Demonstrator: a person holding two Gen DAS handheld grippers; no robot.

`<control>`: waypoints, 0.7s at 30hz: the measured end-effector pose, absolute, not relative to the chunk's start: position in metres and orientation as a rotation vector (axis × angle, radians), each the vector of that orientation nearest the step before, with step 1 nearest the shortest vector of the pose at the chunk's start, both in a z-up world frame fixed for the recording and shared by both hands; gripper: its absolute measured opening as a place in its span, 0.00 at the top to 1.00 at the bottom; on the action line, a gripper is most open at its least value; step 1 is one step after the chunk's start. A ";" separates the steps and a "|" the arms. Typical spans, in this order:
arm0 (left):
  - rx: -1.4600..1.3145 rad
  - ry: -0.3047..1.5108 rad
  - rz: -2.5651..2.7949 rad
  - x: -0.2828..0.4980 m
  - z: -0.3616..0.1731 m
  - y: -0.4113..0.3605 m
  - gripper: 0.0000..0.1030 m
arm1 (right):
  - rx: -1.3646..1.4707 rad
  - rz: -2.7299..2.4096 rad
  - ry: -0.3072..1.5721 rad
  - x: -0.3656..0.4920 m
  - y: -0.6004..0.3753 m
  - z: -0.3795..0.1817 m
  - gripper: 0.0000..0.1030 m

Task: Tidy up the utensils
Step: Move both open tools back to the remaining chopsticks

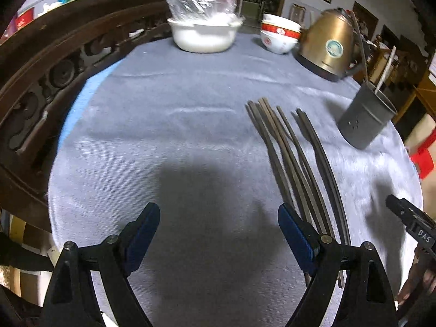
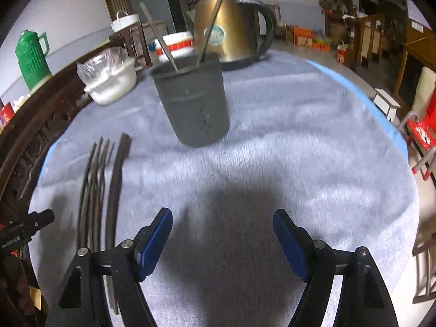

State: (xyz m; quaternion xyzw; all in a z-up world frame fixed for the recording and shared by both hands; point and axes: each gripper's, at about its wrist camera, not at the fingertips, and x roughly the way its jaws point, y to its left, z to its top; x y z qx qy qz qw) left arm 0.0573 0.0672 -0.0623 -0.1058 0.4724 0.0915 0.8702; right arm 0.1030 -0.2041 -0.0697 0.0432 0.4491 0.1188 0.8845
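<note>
Several dark chopsticks [image 1: 294, 160] lie side by side on the grey tablecloth [image 1: 177, 136], right of centre in the left wrist view; the same chopsticks [image 2: 100, 188] show at the left in the right wrist view. A dark grey utensil holder [image 2: 194, 103] stands upright beyond them with two utensils in it, and the holder [image 1: 365, 120] sits at the right in the left wrist view. My left gripper [image 1: 218, 215] is open over bare cloth, its right finger just left of the chopsticks' near ends. My right gripper [image 2: 222, 222] is open and empty, right of the chopsticks.
At the far side of the table stand a gold kettle [image 1: 327, 46], stacked red-and-white bowls [image 1: 279, 36] and a white bowl under plastic wrap [image 1: 204, 30]. A carved dark wooden chair back [image 1: 41, 81] curves along the left edge. A green flask [image 2: 31, 57] stands behind it.
</note>
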 end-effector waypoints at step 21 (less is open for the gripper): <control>-0.224 1.101 0.077 0.058 -0.084 0.049 0.14 | 0.109 0.397 0.999 0.105 -0.186 -0.056 0.23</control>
